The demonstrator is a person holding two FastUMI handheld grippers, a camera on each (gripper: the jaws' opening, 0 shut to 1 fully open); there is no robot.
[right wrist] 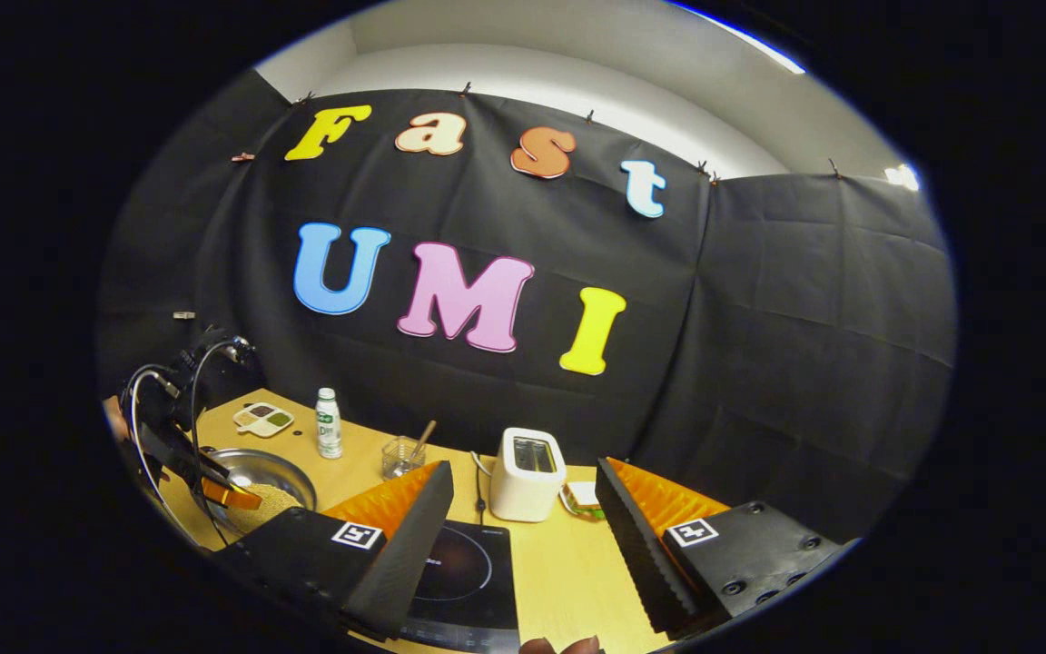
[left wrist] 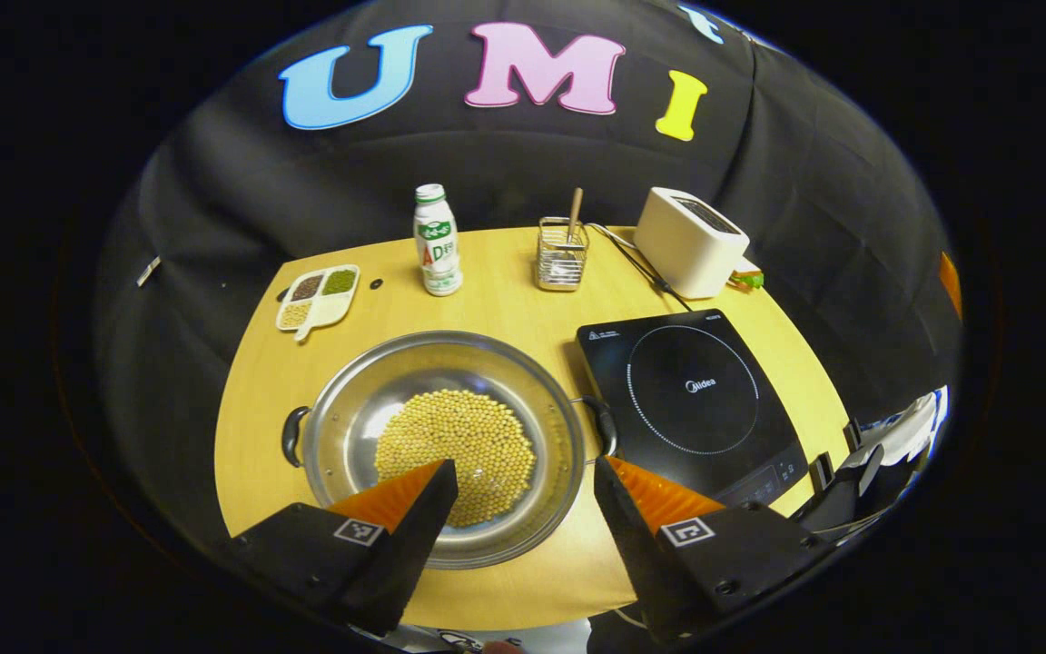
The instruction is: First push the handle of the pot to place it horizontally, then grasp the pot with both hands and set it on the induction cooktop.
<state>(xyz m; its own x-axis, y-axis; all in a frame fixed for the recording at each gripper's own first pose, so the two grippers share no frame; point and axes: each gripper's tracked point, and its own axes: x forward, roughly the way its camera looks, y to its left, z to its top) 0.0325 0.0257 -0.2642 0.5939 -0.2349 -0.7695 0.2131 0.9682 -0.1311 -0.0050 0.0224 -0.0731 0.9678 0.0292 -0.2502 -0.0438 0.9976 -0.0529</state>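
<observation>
A steel pot [left wrist: 369,400] full of yellow beans sits on the wooden table, its two dark side handles [left wrist: 292,436] [left wrist: 605,425] lying left and right. A black induction cooktop [left wrist: 691,400] lies just right of it. My left gripper [left wrist: 525,468] hovers open above the pot's near right rim, holding nothing. In the right gripper view, my right gripper [right wrist: 523,477] is open and raised above the cooktop [right wrist: 464,568]; the pot [right wrist: 260,481] shows at lower left with the left gripper [right wrist: 232,495] over it.
At the table's back stand a divided dish of beans [left wrist: 319,295], a white bottle [left wrist: 437,241], a wire holder with a stick [left wrist: 562,254] and a white toaster [left wrist: 691,241] with its cord. The right gripper [left wrist: 850,477] shows off the table's right edge.
</observation>
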